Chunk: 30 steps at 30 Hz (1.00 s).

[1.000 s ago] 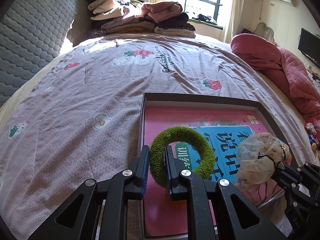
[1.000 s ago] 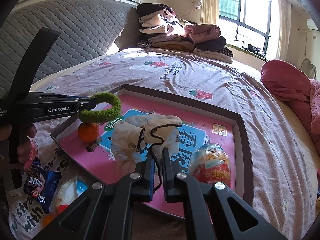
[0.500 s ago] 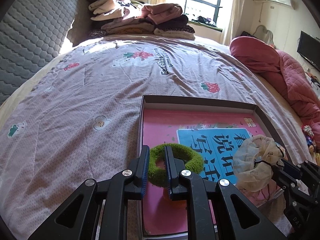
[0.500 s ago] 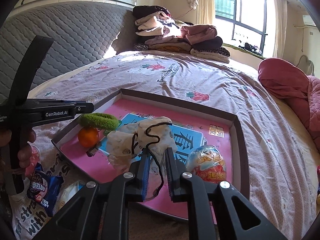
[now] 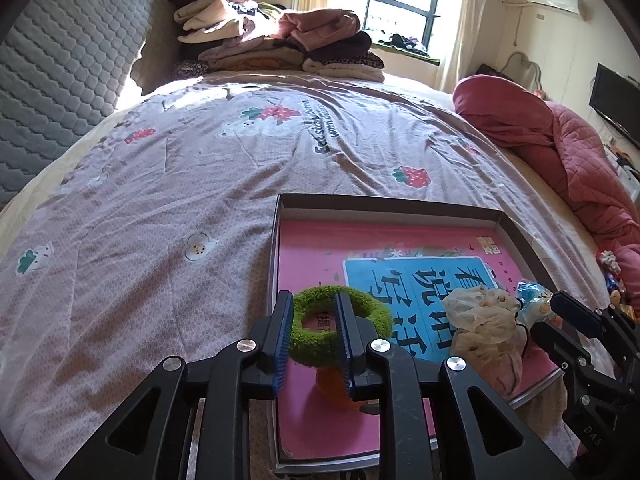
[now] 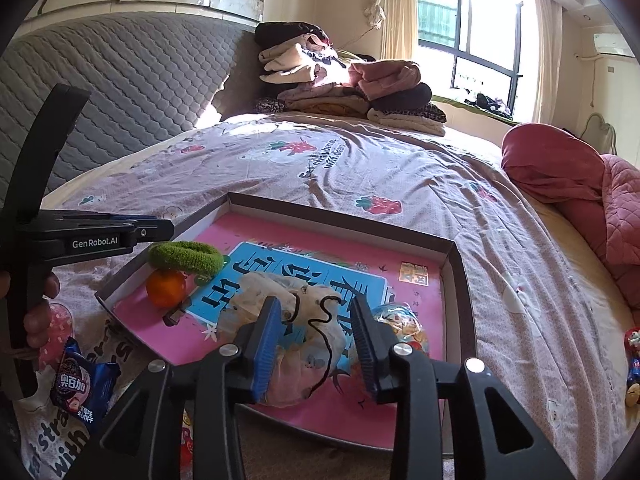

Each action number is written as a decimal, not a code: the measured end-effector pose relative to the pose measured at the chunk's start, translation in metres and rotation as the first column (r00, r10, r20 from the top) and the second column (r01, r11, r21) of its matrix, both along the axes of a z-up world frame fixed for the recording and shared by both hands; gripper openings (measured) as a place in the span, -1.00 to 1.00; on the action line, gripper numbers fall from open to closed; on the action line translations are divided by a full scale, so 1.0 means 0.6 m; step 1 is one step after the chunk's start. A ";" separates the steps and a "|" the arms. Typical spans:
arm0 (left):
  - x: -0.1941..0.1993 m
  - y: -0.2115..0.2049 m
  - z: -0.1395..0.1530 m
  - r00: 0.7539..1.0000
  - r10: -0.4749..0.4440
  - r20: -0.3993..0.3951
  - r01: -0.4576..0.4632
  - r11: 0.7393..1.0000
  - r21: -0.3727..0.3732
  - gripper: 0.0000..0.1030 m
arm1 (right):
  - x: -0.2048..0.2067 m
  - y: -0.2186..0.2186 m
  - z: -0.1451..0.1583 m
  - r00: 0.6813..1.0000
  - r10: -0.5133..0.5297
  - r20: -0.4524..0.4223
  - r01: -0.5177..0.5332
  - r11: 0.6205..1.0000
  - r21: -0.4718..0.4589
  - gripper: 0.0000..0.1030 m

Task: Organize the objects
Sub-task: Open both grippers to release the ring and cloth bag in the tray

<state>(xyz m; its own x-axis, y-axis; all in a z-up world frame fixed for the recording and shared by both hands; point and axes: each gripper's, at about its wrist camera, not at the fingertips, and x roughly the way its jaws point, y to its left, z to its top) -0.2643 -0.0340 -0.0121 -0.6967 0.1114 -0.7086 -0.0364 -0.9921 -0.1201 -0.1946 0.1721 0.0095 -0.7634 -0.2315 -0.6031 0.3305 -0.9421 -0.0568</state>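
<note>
Now the left gripper (image 5: 312, 338) fingers sit loose around the green ring (image 5: 340, 330) on the orange (image 6: 165, 288); the right gripper (image 6: 316, 344) fingers are wide apart over the mesh bag (image 6: 304, 316).

right gripper (image 6: 316, 344) jaws apart | cream scrunchie (image 6: 308, 300) between | tray (image 6: 460, 280)

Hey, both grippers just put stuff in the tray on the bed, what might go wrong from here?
1. The green scrunchie rests on top of the orange; pulling the left gripper back may drag it or roll the orange.
2. The black cord of the beige mesh scrunchie lies between the open fingers of the right gripper and may snag.
</note>
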 end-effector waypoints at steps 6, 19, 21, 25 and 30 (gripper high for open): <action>0.007 0.002 0.007 1.000 -0.002 0.000 0.002 1.000 0.008 -0.25 | 0.000 0.001 0.002 1.000 0.000 0.003 0.000 1.000 -0.010 -0.29; 0.050 0.001 0.050 1.000 0.000 -0.030 0.001 1.000 0.024 0.37 | 0.009 0.008 0.020 1.000 0.001 -0.012 -0.001 0.999 -0.044 -0.29; 0.061 -0.001 0.065 0.999 0.008 -0.050 -0.007 1.000 0.022 0.39 | 0.011 0.010 0.024 1.000 0.002 -0.015 -0.003 0.999 -0.049 -0.29; 0.079 -0.003 0.079 0.998 0.016 -0.059 -0.013 0.999 0.048 0.39 | 0.019 0.016 0.037 1.000 -0.003 -0.027 0.001 0.998 -0.068 -0.27; 0.094 0.007 0.091 0.997 0.006 -0.081 -0.003 0.999 0.032 0.39 | 0.037 0.026 0.054 0.999 -0.020 -0.040 0.016 0.996 -0.089 -0.11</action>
<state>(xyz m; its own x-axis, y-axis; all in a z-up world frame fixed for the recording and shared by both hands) -0.2076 -0.0296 0.0427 -0.7524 0.1297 -0.6458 -0.0431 -0.9880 -0.1482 -0.1727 0.1875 0.0419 -0.7917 -0.2684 -0.5488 0.3124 -0.9498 0.0139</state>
